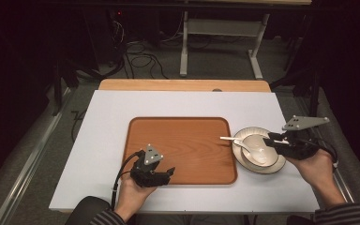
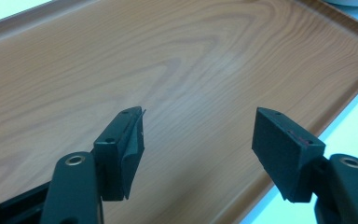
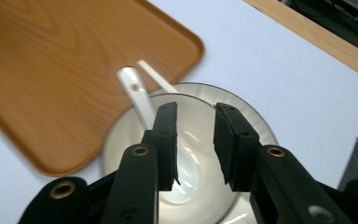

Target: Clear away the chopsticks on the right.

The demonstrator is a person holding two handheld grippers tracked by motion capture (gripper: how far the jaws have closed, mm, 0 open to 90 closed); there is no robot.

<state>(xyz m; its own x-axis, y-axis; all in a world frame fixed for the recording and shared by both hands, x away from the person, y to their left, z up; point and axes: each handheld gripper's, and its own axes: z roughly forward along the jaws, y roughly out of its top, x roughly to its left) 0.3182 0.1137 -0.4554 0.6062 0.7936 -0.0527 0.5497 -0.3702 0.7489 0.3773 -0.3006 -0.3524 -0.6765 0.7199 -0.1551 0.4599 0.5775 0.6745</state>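
High view: wooden tray lies mid-table on a white mat. Bowl sits on a plate just right of the tray, touching or nearly touching its right edge. White spoon rests in the bowl, handle pointing left over the tray's rim. Right gripper is over the bowl's right side, held by the right hand; jaw gap hard to read here. Left gripper hovers over the tray's near-left corner, held by the left hand, away from the bowl.

Left gripper view: left gripper jaws spread wide, nothing between them. Bare tray below, mat showing at the right edge.

Right gripper view: right gripper jaws partly apart, a narrow gap, pinching nothing. They hang right above the bowl, tips over its inside; cannot tell if they touch it. Spoon lies in the bowl just left of the left jaw, handle out toward the tray. Plate rim shows around the bowl. Mat beyond.
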